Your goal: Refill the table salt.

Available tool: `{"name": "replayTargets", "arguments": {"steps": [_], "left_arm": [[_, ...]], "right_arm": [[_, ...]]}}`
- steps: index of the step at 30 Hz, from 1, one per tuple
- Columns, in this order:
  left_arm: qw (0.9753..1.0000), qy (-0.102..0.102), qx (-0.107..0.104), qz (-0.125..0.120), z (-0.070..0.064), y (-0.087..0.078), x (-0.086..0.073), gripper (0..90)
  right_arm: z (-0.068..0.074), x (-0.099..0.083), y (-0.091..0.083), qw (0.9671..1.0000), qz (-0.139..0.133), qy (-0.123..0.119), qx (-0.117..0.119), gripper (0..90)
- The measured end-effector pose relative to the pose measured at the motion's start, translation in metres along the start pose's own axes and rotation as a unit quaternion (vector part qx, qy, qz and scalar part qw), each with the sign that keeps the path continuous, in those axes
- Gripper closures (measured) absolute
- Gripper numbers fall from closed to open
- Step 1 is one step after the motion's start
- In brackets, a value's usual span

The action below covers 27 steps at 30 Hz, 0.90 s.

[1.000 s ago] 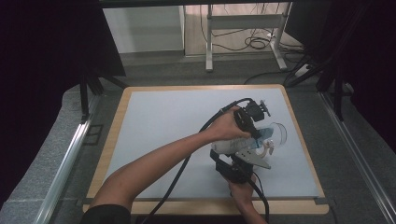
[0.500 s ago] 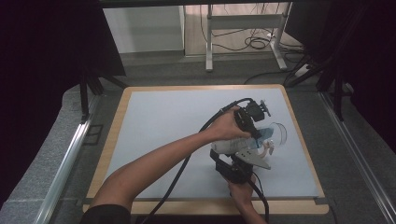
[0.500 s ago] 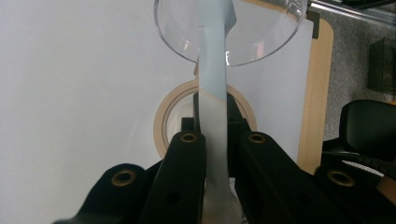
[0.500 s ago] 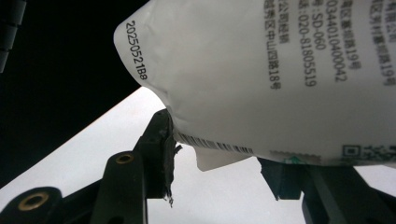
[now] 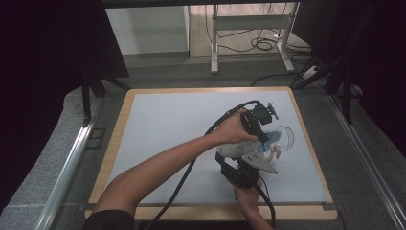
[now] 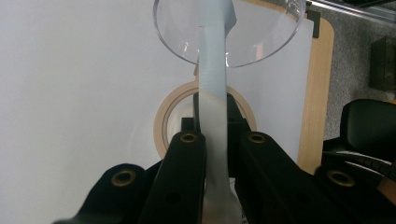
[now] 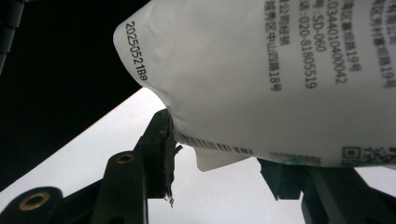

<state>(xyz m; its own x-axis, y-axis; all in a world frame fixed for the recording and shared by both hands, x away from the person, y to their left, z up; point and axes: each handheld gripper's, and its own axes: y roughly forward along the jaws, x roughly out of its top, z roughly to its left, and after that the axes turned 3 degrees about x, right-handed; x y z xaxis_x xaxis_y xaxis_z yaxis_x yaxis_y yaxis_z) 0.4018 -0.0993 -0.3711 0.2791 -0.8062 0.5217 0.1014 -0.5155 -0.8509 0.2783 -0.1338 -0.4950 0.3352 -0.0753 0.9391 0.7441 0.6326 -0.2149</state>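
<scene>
White plastic pouch (image 7: 280, 79), printed with a date code, a barcode and small lettering: pinched at its lower edge between the black jaws of the right gripper (image 7: 219, 168), which close on it from either side. In the high view the pouch (image 5: 235, 150) lies just nearer the person than the clear bowl, with the right gripper (image 5: 242, 175) below it and a hand (image 5: 249, 196) behind that gripper.

Pale blue-grey strip (image 6: 214, 107), flat and narrow: clamped between the jaws of the left gripper (image 6: 218, 140), which stand nearly together with just the strip's thickness between them. The strip runs up from the jaws to the bowl.

Tape roll (image 6: 166, 119), tan ring: flat on the white mat, directly beneath the strip, short of the bowl; partly covered by the jaws.

Clear bowl (image 6: 275, 32), transparent plastic: farthest item, its top cut off by the frame edge. In the high view the bowl (image 5: 287, 136) sits toward the right side of the mat (image 5: 163, 129).

Hard to make out: pouch contents; whether the strip touches the bowl.
</scene>
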Motion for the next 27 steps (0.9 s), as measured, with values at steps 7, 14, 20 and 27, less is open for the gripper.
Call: {"name": "replayTargets", "arguments": {"steps": [7,14,20,27], "left_arm": [[1.0,-0.002,0.001,0.001,0.0008,0.0001,0.0006,90.0],[1.0,-0.001,0.001,0.0,0.0009,0.0001,0.0005,90.0],[1.0,-0.001,0.001,0.003,0.0016,0.0006,0.0002,90.0],[1.0,-0.001,0.0,0.006,0.0015,0.0015,0.0003,90.0]], "right_arm": [[-0.0001,0.0012,0.0012,1.0,-0.001,0.003,-0.001,51.4],[0.0,0.0011,0.0008,1.0,-0.001,0.003,0.0,51.5],[0.0,0.0009,0.0011,1.0,-0.001,0.003,0.0,51.5],[0.0004,0.0007,0.0011,1.0,-0.001,0.006,0.001,51.6]]}}
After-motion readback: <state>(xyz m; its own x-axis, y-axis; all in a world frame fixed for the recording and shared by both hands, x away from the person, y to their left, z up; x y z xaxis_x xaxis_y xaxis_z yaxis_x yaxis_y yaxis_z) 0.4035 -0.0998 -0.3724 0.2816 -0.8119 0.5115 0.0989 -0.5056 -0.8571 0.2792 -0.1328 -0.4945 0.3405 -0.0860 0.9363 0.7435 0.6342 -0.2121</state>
